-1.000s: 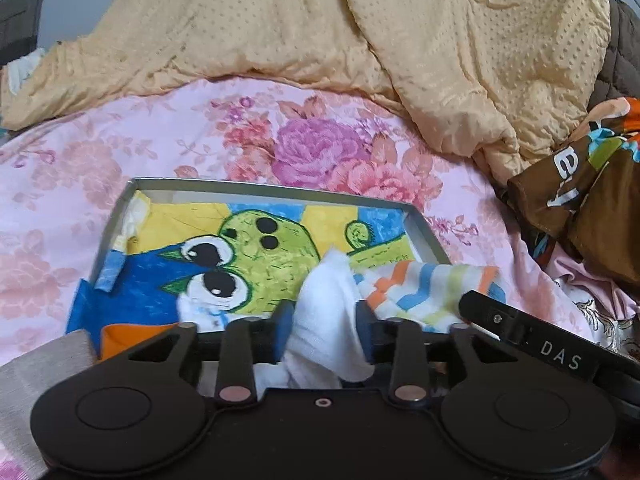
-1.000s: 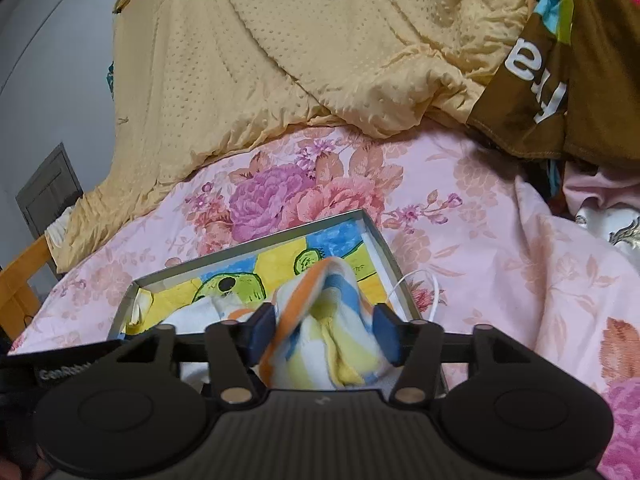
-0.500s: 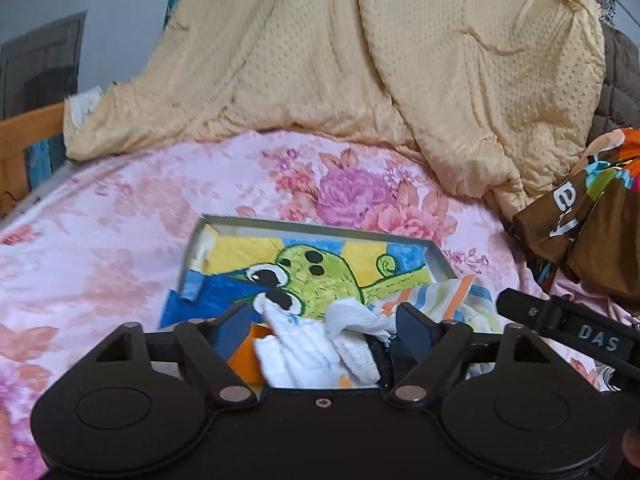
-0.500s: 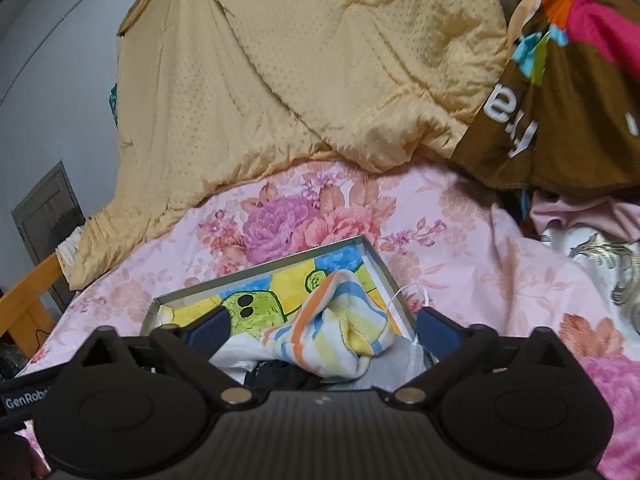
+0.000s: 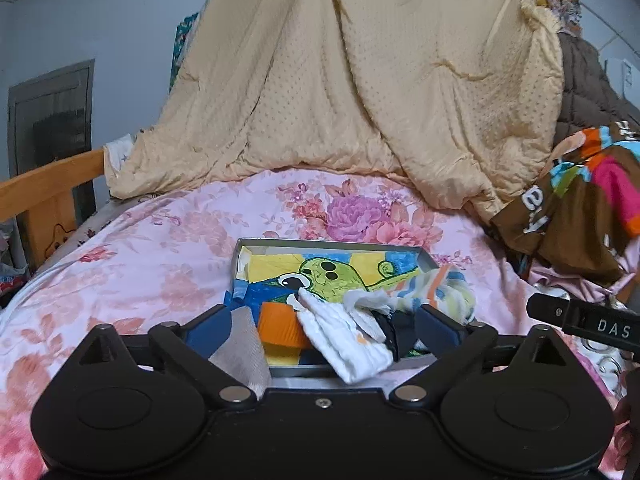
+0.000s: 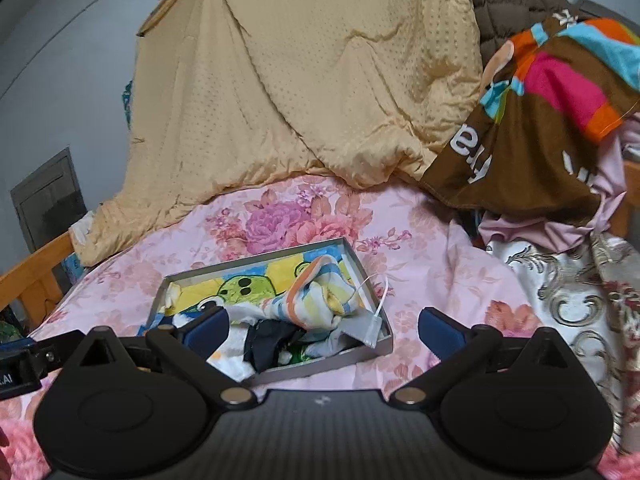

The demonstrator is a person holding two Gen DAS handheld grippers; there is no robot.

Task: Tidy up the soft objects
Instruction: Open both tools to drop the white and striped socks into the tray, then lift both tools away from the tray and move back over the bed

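- With both sets of jaws spread wide and gripping nothing, this looks like the letting-go bit of a drop-off: the left gripper (image 5: 322, 326) has just been opening, and the white cloth (image 5: 346, 338) that shows between its fingers lies loose, not pinched by either pad.
- Same deal for the right gripper (image 6: 322, 326), whose jaws have also just been opening; the striped cloth (image 6: 316, 300) sits beyond them, slumped in the box, clear of both pads.
- Both cloths are in the shallow grey box (image 6: 256, 259) with the green cartoon picture on its floor, low centre of each view. The white one hangs over the near rim in the left view, so I'd say it's only half in.
- Also in there: a dark bit of fabric (image 6: 268, 342), an orange piece (image 5: 280, 326), and a pale grey cloth (image 5: 240, 342) at the lower left of the box.
- My guess is the next move needs a fresh target, maybe the brown patterned blanket (image 6: 532, 132) at the upper right, or a nudge to tuck the white cloth fully in. Floppy stuff, so grab deep.
- Writing: "DAS" on the black bar (image 5: 584, 322) at the right edge of the left view; big white letters on the brown blanket, only partly readable. A white tag (image 6: 372, 330) on a loop hangs at the box corner, nothing legible.
- Behind it all, a tan quilt (image 5: 360, 92) piled on the pink flowered bedsheet (image 5: 160, 248).
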